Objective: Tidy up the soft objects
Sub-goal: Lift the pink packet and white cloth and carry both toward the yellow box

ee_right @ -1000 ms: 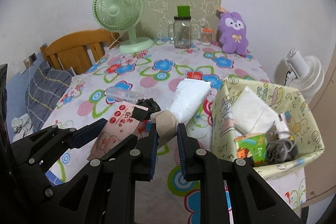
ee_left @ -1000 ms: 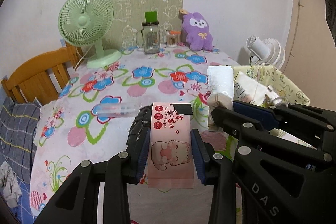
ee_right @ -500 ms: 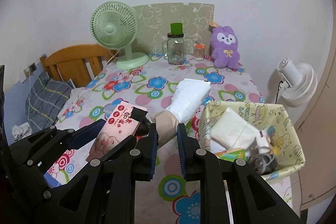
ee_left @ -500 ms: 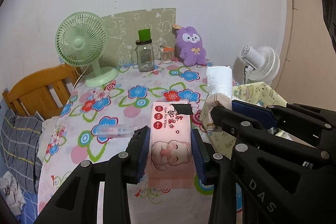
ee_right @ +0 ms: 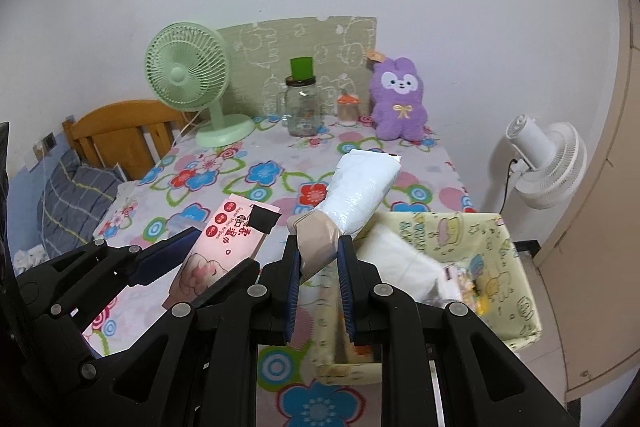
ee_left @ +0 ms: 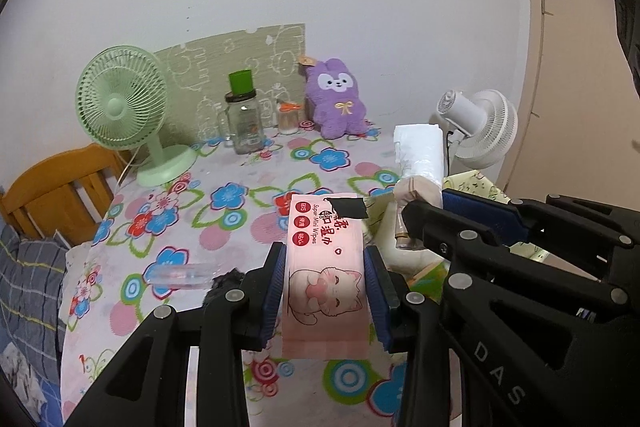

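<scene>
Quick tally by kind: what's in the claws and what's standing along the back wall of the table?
Packs held in claws: 2 (pink wipes pack, white plastic-wrapped pack)
Fans on table: 1 (green fan)
Jars: 2 (glass jar, small jar)
Plush toys: 1 (purple plush)
Total: 6

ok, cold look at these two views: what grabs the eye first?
Both grippers hold packs above the flowered table: the left gripper clamps a pink wipes pack, the right gripper a white pack by its beige end. A yellow fabric bin sits at right; a purple plush by the wall.
</scene>
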Demonstrator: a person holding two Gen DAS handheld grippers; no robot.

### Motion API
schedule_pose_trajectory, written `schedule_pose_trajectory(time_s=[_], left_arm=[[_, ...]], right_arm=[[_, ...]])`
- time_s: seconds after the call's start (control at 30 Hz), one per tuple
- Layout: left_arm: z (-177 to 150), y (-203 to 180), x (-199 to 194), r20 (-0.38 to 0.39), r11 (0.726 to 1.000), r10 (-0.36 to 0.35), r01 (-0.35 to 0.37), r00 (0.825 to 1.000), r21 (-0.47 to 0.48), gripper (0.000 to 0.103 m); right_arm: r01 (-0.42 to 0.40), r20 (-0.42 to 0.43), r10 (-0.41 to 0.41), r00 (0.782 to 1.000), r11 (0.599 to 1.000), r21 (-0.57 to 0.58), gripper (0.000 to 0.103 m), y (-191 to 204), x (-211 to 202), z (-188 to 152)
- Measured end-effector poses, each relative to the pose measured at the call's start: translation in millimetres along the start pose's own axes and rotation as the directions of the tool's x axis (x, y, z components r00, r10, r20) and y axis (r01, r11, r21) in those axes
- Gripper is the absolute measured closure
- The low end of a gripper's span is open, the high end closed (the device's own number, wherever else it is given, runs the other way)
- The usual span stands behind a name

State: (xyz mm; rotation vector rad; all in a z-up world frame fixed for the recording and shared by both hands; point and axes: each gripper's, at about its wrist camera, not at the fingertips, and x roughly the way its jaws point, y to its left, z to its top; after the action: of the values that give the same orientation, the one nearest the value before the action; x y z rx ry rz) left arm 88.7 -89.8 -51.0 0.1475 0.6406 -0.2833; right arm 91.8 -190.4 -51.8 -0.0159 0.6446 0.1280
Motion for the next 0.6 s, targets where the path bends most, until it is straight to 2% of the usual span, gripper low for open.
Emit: schedule_pose_trajectory(time_s=[0.6], left_arm=[[20.5, -59.3, 31.8, -0.013, 0.995, -0.076, 0.076, 0.997, 0.068, 0.064]], right_arm=[[0.076, -0.002, -0.076, 0.997, 0.994, 0.079, 0.082, -66.1, 1.4, -1.8]])
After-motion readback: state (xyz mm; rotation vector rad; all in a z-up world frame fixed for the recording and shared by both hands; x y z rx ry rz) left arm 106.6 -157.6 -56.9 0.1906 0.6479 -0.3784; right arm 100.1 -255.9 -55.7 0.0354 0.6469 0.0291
